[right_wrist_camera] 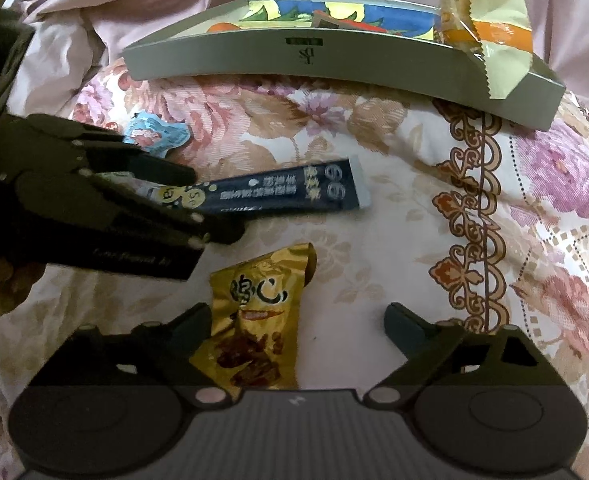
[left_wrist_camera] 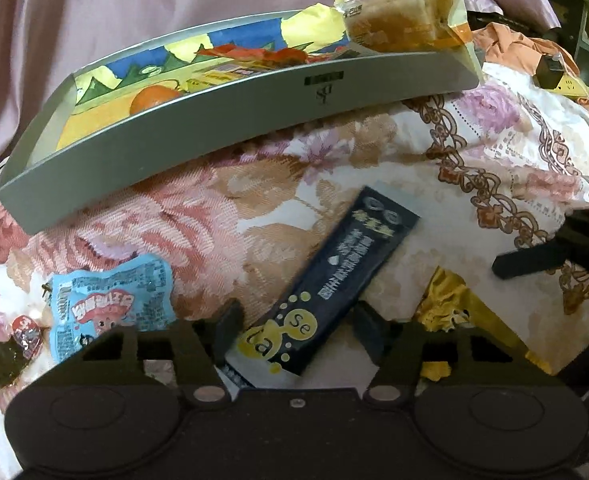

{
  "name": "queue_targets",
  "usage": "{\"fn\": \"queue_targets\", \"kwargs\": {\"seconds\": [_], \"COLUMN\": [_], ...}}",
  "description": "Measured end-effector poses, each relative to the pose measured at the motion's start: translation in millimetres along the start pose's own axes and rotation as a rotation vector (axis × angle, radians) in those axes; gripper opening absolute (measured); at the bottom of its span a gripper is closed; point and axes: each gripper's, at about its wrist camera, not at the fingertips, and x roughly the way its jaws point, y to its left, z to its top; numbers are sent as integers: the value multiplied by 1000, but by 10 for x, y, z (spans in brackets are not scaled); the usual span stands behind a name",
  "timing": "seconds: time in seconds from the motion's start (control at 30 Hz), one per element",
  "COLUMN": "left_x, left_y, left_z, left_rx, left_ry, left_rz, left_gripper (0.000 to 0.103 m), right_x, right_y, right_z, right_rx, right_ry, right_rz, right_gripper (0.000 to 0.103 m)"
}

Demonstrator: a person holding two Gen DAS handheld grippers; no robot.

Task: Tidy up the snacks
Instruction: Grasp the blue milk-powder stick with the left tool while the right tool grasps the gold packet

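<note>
A dark navy sachet [left_wrist_camera: 334,272] with yellow bubbles lies on the floral bedspread. My left gripper [left_wrist_camera: 297,320] is open, its two fingers either side of the sachet's near end; the right wrist view shows that gripper [right_wrist_camera: 216,203] coming in from the left over the same sachet [right_wrist_camera: 286,192]. A gold snack packet [right_wrist_camera: 254,320] lies between the fingers of my open right gripper [right_wrist_camera: 298,316], close to the left finger. The grey tray [left_wrist_camera: 254,128] behind holds a wrapped bread [left_wrist_camera: 406,20], an orange [left_wrist_camera: 154,96] and red packets.
A light blue packet [left_wrist_camera: 110,308], a small red sweet [left_wrist_camera: 26,332] and a dark wrapper [left_wrist_camera: 2,364] lie at the left. Pink cloth hangs behind the tray [right_wrist_camera: 334,60]. Orange cloth and a yellow socket block [left_wrist_camera: 554,76] sit at the far right.
</note>
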Motion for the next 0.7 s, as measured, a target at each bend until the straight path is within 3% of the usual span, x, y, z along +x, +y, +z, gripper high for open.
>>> {"fn": "queue_targets", "kwargs": {"seconds": [0.2, 0.37, 0.5, 0.7], "left_x": [88, 95, 42, -107], "left_y": [-117, -137, -150, -109], "left_z": [124, 145, 76, -114], "left_rx": [12, -16, -41, -157], "left_ry": [-4, 17, 20, 27], "left_rz": [29, 29, 68, 96], "left_gripper": [57, 47, 40, 37], "right_x": [-64, -82, -74, -83], "right_y": [95, 115, 137, 133], "right_z": [-61, -62, -47, -39], "right_rx": [-31, -66, -86, -101], "right_ry": [-19, -44, -59, -81], "right_rz": [-22, -36, -37, -39], "right_gripper": [73, 54, 51, 49]}}
